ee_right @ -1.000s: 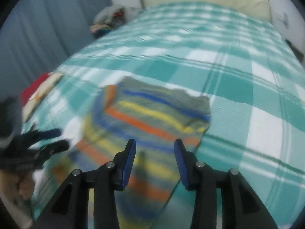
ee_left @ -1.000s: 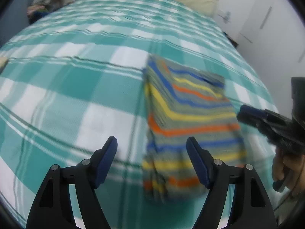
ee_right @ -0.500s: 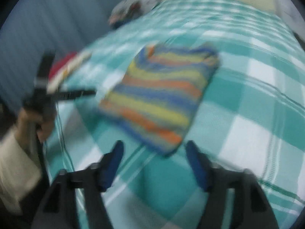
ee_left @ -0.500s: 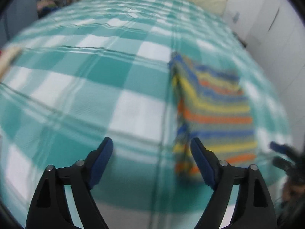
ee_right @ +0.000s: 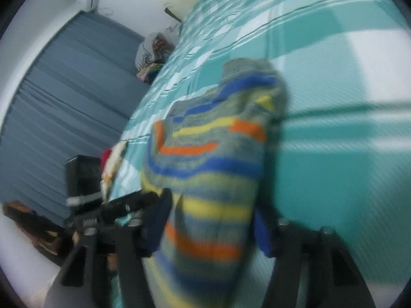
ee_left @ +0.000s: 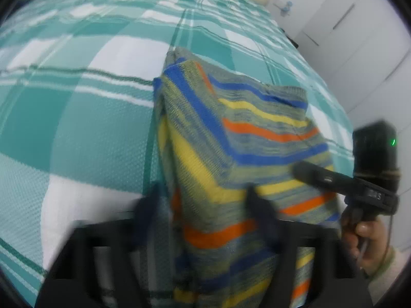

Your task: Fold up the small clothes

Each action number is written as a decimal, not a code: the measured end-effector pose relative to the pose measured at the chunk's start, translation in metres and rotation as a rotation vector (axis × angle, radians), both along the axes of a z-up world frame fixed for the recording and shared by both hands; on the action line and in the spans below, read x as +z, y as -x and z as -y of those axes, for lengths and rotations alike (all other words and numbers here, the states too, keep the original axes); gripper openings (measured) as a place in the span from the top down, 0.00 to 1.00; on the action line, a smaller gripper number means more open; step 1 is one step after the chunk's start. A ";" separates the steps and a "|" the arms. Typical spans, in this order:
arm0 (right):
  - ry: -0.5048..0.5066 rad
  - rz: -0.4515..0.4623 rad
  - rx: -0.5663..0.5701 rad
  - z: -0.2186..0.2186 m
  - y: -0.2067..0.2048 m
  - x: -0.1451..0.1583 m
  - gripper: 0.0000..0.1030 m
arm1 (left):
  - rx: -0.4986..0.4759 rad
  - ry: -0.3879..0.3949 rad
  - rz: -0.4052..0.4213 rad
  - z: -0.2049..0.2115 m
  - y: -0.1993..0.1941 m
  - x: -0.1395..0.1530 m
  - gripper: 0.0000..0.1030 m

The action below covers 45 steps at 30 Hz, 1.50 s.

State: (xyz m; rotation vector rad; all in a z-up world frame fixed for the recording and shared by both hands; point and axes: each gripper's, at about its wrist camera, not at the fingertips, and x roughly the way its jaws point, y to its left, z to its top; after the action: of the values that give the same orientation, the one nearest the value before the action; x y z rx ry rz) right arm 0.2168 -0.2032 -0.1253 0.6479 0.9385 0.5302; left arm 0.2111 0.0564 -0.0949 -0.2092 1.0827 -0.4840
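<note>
Both sets of tongs were on the striped sweater (ee_left: 231, 154) on the bed (ee_left: 77, 128). The left tongs (ee_left: 203, 205) were closing, with the near left edge of the folded sweater between the blurry fingers; couldn't tell whether they'd actually pinched it. Same with the right tongs (ee_right: 210, 225): closing, with the sweater's near end bunched between them and the grip too smeared to call. From the left tongs' view, the right ones (ee_left: 308, 172) sat just off to the right, over the sweater's far edge. No containers anywhere, only a clothes pile (ee_right: 151, 54) far beyond the tongs.
</note>
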 end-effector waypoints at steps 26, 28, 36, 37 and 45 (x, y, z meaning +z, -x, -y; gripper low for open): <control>0.625 0.089 -0.228 0.056 0.093 0.074 0.13 | 0.233 -0.353 0.446 0.023 0.084 0.101 0.03; 0.646 0.117 -0.233 0.057 0.114 0.085 0.12 | 0.236 -0.357 0.471 0.027 0.093 0.112 0.03; 0.738 0.237 -0.188 0.007 0.184 0.137 0.03 | 0.269 -0.317 0.519 0.040 0.135 0.141 0.02; 0.747 0.248 -0.185 0.001 0.189 0.141 0.01 | 0.271 -0.320 0.524 0.041 0.142 0.144 0.01; 0.755 0.295 -0.237 -0.022 0.229 0.163 0.01 | 0.280 -0.426 0.553 0.048 0.204 0.157 0.01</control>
State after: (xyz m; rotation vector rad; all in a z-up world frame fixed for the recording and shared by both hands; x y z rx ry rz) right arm -0.0126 -0.1811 0.0376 -0.0099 0.6951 0.0323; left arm 0.0071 0.0082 0.0616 0.1456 0.5781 -0.0405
